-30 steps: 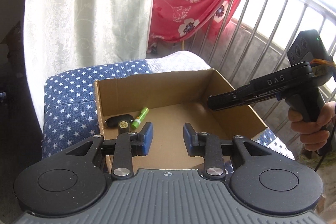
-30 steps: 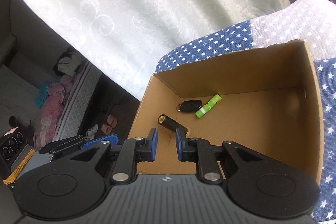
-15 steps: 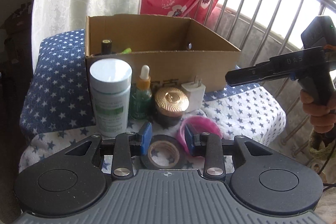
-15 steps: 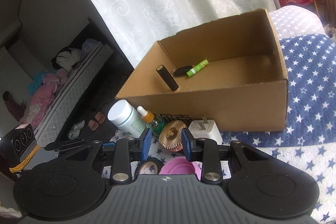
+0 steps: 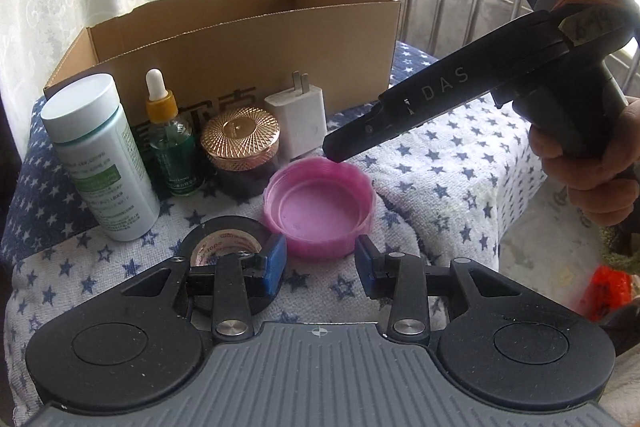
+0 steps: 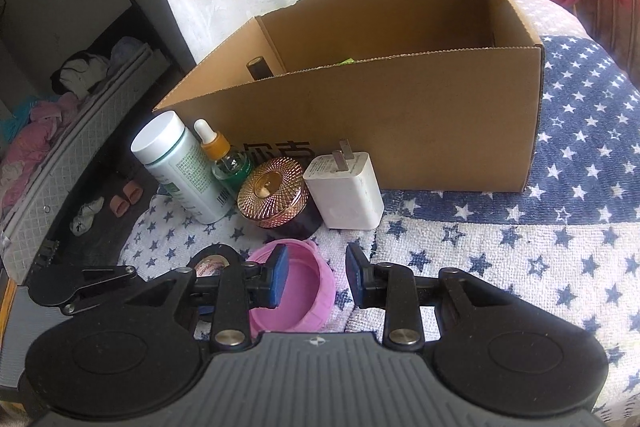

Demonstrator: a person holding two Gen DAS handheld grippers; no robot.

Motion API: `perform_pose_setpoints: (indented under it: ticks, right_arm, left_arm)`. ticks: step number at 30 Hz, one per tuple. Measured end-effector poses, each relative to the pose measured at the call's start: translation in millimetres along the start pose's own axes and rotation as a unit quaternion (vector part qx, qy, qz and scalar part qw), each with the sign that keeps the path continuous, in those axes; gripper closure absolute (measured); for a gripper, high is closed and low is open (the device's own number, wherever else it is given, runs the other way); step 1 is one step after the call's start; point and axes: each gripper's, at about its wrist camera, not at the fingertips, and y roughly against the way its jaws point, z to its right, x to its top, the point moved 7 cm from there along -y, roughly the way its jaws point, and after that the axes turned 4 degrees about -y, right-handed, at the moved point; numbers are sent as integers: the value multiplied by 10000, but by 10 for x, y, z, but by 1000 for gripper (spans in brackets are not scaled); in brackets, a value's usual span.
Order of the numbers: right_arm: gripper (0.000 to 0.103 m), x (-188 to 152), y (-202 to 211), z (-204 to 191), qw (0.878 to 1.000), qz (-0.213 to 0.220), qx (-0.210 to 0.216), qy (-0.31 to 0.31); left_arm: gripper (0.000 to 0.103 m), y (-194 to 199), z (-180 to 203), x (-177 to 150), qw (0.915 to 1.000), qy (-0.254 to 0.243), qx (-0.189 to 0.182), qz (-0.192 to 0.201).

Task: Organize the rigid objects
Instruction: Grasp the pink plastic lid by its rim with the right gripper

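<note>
Now the pink lid is best straddled squarely at its rim by the empty, parted right gripper before closing.

box wall hides most contents; tape roll partly behind tongs.

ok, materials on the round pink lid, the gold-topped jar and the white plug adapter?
Round pink lid: likely moulded plastic, matte, ribbed rim.
Gold-topped jar: shiny metallic-look cap with radial grooves, possibly plated plastic; dark body, glass or plastic, unclear.
White plug adapter: smooth white plastic shell, two metal prongs.
</note>
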Motion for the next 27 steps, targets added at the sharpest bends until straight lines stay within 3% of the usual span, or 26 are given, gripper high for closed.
perform_pose_setpoints:
  ticks: [14,17,22,27]
  right_arm:
    - [74,-128,-274,-2,9985,-316,-116,433]
    - [90,-133,-284,28,9982,-315,-191,475]
    - [91,-143,-213,43,9982,-272,-218,492]
    - [91,-146,-162,71,9991,-233,-176,308]
  left_arm:
    - [65,-20,10,9,9999,-40,138,-64]
    - [63,-25,31,25,9998,-50,158,-72]
    - [61,-22,46,25,9999,-40,146,-79]
    - [49,-68,124,39,9996,-198,166,-141]
